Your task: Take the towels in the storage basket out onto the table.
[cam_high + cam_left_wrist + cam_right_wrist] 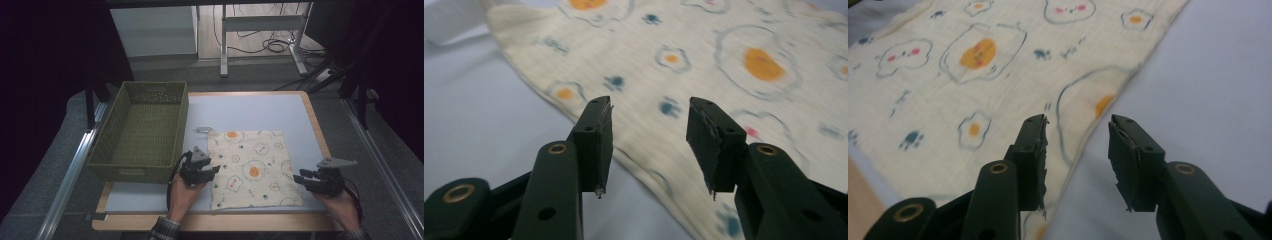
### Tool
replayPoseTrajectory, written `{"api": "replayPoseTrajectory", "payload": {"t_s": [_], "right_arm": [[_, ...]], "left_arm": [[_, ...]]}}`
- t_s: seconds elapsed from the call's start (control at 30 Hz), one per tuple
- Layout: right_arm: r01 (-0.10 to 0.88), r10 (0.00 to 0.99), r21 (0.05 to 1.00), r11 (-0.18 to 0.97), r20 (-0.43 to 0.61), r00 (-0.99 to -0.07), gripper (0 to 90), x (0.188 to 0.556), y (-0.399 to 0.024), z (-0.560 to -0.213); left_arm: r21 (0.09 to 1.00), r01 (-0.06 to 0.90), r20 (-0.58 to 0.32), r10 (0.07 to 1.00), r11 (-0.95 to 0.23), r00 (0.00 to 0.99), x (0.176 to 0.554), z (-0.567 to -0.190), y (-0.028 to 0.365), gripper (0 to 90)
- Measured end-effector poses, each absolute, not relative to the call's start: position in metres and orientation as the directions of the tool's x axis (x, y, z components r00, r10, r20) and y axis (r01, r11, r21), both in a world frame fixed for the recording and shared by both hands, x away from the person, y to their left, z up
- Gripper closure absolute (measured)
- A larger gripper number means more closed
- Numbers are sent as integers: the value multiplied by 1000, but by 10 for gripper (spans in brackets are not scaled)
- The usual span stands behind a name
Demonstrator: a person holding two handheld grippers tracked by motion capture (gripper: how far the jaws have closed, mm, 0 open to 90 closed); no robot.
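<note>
We hold both grippers, left (205, 172) and right (311, 178), spread and empty at opposite edges of the cloth (252, 167), flat on the table (250, 112) beside the basket (142, 130). Best, we judge, to pinch both edges evenly.

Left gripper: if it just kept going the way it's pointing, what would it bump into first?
Most likely the left edge of the egg-print cloth, lying flat just ahead of the open left gripper; how high it hovers is unclear.

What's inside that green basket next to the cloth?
The green basket looks empty: only its woven floor shows. The strip just inside its near wall is hidden from the high view.
</note>
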State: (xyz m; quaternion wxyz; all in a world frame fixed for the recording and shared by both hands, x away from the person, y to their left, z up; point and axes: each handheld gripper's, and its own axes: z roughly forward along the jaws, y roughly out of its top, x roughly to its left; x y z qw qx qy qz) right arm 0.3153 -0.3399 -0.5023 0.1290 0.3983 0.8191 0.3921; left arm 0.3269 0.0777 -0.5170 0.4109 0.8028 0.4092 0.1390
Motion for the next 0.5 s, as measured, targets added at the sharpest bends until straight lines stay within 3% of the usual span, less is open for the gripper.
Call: {"api": "replayPoseTrajectory", "payload": {"t_s": [0.27, 0.5], "right_arm": [[542, 768, 760, 359, 90, -634, 587, 353, -333, -498], [546, 773, 757, 359, 86, -628, 607, 382, -325, -496]], "left_arm": [[777, 553, -96, 811, -302, 577, 364, -517, 68, 506], [773, 555, -21, 862, -308, 507, 395, -516, 60, 517]]}}
